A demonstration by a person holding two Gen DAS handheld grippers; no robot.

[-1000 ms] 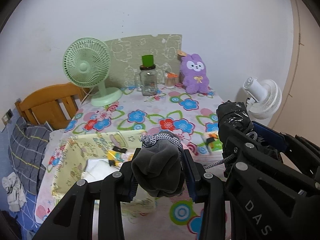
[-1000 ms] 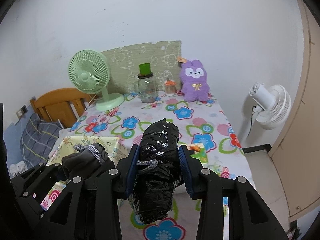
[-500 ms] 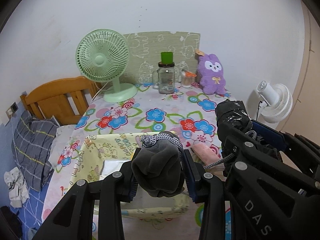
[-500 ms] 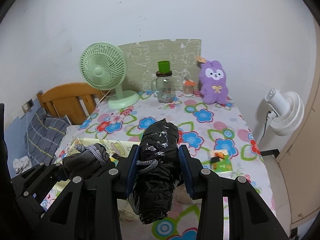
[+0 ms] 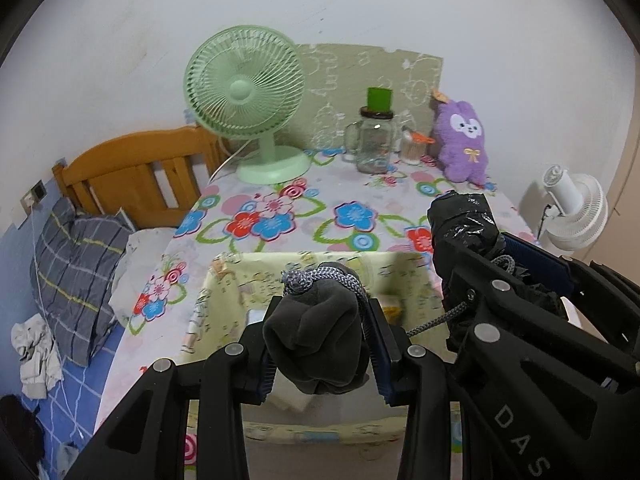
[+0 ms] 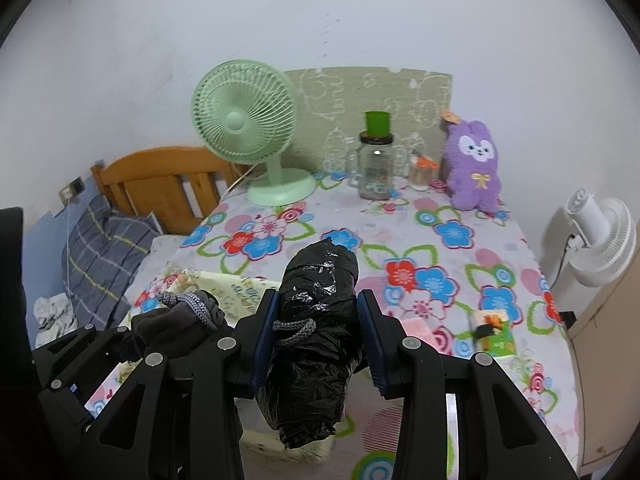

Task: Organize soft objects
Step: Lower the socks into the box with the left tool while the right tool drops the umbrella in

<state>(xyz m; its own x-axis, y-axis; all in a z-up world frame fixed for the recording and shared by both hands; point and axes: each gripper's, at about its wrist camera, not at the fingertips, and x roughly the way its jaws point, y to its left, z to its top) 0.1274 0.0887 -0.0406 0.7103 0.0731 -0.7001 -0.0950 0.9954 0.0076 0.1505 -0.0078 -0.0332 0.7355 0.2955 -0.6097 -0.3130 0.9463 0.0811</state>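
Observation:
My left gripper (image 5: 322, 344) is shut on a dark grey soft bundle (image 5: 316, 340) tied with a grey cord (image 5: 320, 278), held above a pale yellow fabric box (image 5: 224, 292) on the flowered table. My right gripper (image 6: 318, 342) is shut on a black plastic-wrapped bundle (image 6: 316, 320) with a grey cord loop, just right of the left gripper. That black bundle also shows in the left wrist view (image 5: 464, 228). The grey bundle shows at the left of the right wrist view (image 6: 172, 320). A purple plush toy (image 6: 474, 164) stands at the table's back right.
A green desk fan (image 5: 244, 92), a glass jar with a green cup on it (image 5: 374, 140) and a small jar stand along the back. A wooden bed headboard (image 5: 132, 168) and striped pillow lie left. A white fan (image 6: 600, 240) stands right. A small yellow-green packet (image 6: 494, 330) lies near the right edge.
Both grippers have moved left and forward over the table, carrying their bundles; the yellow box now lies directly under the left gripper. Both grips are unchanged.

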